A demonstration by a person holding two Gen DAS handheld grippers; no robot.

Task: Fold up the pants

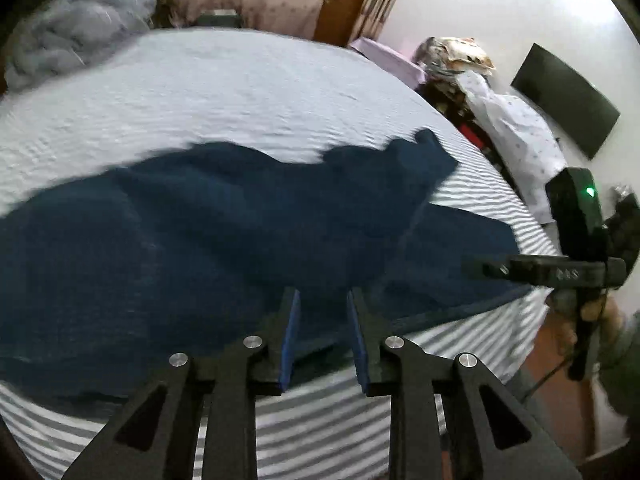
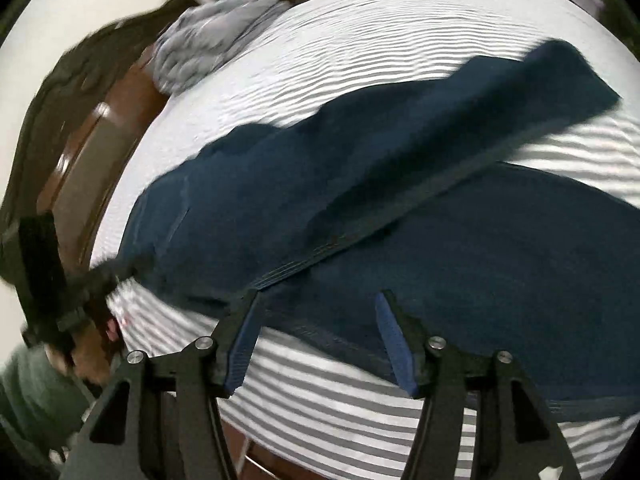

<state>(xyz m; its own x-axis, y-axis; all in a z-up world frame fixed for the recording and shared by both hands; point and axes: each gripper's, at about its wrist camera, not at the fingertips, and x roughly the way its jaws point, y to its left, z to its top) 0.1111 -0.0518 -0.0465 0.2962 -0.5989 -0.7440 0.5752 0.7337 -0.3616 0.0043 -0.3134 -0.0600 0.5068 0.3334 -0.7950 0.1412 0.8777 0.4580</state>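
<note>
A: Dark navy cloth pants (image 1: 224, 232) spread flat on the grey-and-white striped bed sheet (image 1: 240, 92), hem close to the near mattress edge.

B: Left gripper (image 1: 323, 300) parted narrowly, nothing between. Right gripper (image 2: 316, 304) wider, empty, above the hem.

A: Bare sheet beyond; crumpled grey blanket (image 1: 76, 28) at the far corner.

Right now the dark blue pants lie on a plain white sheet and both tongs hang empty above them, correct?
Not quite: the sheet is grey-and-white striped, as the right wrist view shows. The pants do lie on it, with left tongs and right tongs empty.
</note>
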